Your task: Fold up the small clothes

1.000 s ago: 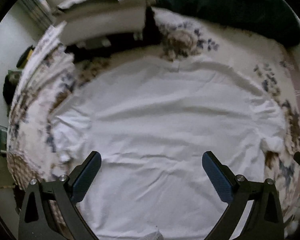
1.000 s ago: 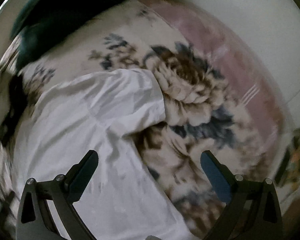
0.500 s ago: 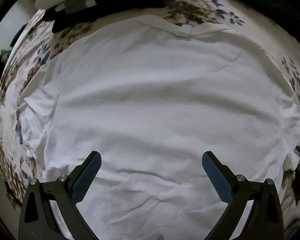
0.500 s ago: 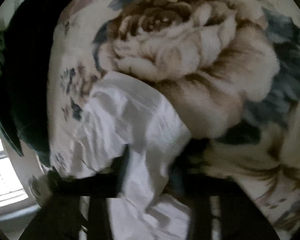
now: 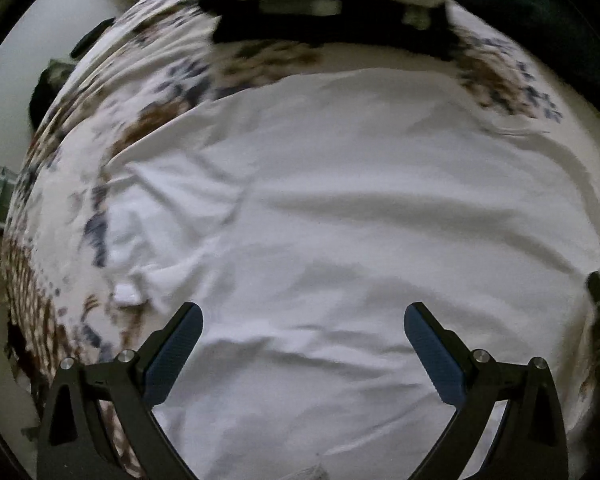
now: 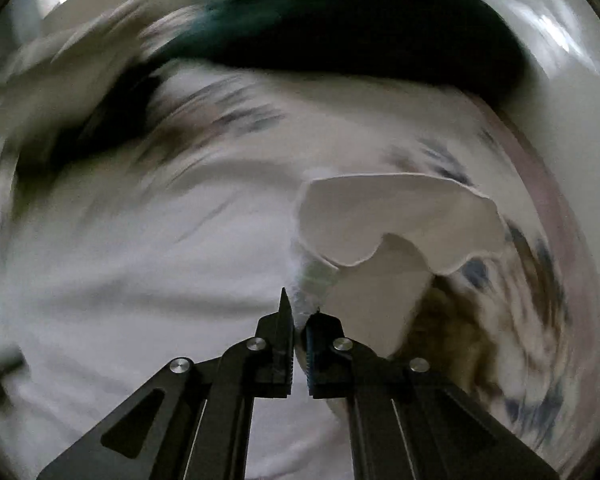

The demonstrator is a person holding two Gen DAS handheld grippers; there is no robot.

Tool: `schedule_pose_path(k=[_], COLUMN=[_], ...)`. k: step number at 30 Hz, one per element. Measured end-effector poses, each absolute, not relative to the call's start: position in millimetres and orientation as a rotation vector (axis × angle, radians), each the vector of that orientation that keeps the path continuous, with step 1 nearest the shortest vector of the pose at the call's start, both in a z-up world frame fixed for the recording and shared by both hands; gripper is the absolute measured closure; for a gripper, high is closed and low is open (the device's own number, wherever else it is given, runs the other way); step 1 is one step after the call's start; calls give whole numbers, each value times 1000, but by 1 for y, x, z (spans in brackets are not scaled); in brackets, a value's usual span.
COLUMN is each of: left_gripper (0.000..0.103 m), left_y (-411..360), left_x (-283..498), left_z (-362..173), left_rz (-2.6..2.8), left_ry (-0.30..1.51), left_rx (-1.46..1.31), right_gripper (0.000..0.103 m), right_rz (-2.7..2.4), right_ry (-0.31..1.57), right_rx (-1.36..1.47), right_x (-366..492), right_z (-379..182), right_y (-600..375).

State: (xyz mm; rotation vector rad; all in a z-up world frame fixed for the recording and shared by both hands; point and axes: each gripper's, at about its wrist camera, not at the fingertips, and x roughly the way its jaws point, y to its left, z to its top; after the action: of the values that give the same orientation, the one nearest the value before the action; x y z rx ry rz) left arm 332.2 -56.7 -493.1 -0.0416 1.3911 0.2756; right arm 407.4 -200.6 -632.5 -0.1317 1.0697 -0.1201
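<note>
A: Where's the garment?

B: The white cotton T-shirt (image 5: 340, 208) lies spread and creased across the floral-print bedspread with brown and blue blossoms (image 5: 160, 80), filling most of the left wrist view. A bunched sleeve lies at its left edge.

A: And the left gripper (image 5: 303, 322)?

B: Its black fingers with blue ribbed pads (image 5: 434, 350) stand wide apart above the shirt's lower part, nothing between them.

A: The right gripper (image 6: 299, 314)?

B: Pressed together on a fold of the shirt (image 6: 100, 280). The pinched sleeve (image 6: 396, 220) is lifted off the bedspread (image 6: 452, 320) and curls over just ahead of the tips. That view is heavily blurred.

A: Anything else?

B: A dark green bulky fabric mass (image 6: 360, 28) lies at the far side of the bed, and a black-and-white folded pile (image 5: 324, 8) sits beyond the shirt in the left view
</note>
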Motion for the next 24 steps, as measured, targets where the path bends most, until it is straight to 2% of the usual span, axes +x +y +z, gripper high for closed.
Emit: schedule_pose_path(k=[2, 4, 7, 9, 10, 11, 15, 17, 18, 24], left_gripper=[0, 0, 0, 0, 0, 0, 0, 0, 0, 0], left_y=[-41, -30, -12, 1, 9, 18, 61, 82, 93, 143], left_x=[326, 317, 305, 296, 292, 287, 268, 261, 259, 260], left_z=[-497, -500, -501, -499, -499, -498, -497, -499, -501, -544], left_rz=[302, 320, 341, 360, 372, 387, 457, 483, 490, 385], left_ry=[1397, 1408, 1404, 1401, 1402, 1402, 1423, 1422, 1419, 1369], left_rx=[-44, -46, -46, -47, -54, -68, -180, -279, -339, -989], right_gripper=[99, 98, 91, 70, 55, 51, 51, 42, 42, 42], right_rz=[-74, -38, 44, 131, 169, 170, 77, 16, -6, -123], right_ry=[1069, 1160, 1240, 1264, 1273, 1279, 1262, 1234, 1245, 1302], right_rx=[-241, -323, -320, -253, -193, -143, 82, 146, 154, 231], right_x=[403, 404, 392, 375, 371, 369, 372, 377, 383, 392], right_z=[-647, -666, -670, -659, -650, -644, -622, -622, -626, -647], right_y=[-171, -153, -141, -147, -150, -153, -178, -188, -188, -186])
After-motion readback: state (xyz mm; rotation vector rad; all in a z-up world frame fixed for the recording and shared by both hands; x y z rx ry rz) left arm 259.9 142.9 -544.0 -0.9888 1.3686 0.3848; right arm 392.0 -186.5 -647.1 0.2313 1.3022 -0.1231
